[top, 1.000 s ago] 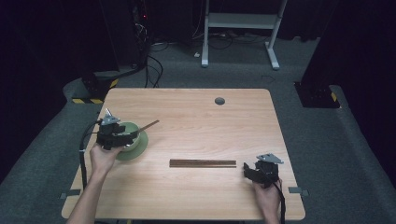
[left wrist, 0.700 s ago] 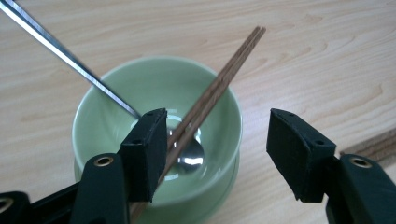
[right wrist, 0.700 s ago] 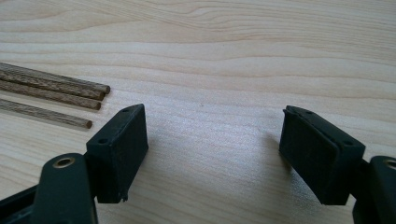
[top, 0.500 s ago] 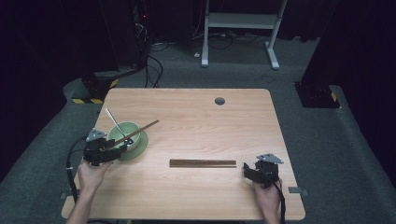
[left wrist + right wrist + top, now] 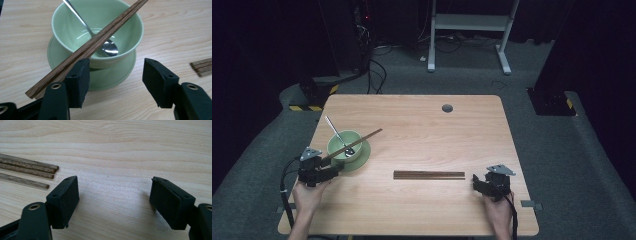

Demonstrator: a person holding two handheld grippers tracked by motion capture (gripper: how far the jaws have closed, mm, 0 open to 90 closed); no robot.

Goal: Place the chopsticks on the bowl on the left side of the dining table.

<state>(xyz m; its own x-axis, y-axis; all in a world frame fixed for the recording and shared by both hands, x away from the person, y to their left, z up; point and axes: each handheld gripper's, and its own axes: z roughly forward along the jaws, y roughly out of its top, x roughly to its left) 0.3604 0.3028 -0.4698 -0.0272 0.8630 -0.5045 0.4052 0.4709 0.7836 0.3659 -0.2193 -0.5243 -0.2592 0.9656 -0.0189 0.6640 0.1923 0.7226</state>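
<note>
A pair of dark brown wooden chopsticks (image 5: 92, 46) lies slanted across the rim of a pale green glazed ceramic bowl (image 5: 343, 144), which stands on a matching green saucer (image 5: 362, 155) near the left edge of the light wood-grain counter (image 5: 427, 120). The sticks' long axis runs on a diagonal from a low end just in front of the left claw (image 5: 332, 170) up over the bowl toward the counter's middle. In the left gripper view that low end sits just outside the claw's left pad (image 5: 78, 80), not between the two pads; the jaws stand wide apart with nothing held. The coming move seems to turn on this offset: the claw would have to shift sideways toward the sticks so that they fall inside the gap.

A shiny steel spoon (image 5: 106, 46) rests inside the bowl under the sticks, its handle leaning out over the far rim.

A second bundle of dark wooden chopsticks (image 5: 429, 175) lies flat near the front edge, long axis parallel to that edge, its blunt round ends just beside the right claw (image 5: 477, 182). That claw rests low on the counter, jaws apart and empty. The left hand is plainly the nearer one to the bowl.
</note>
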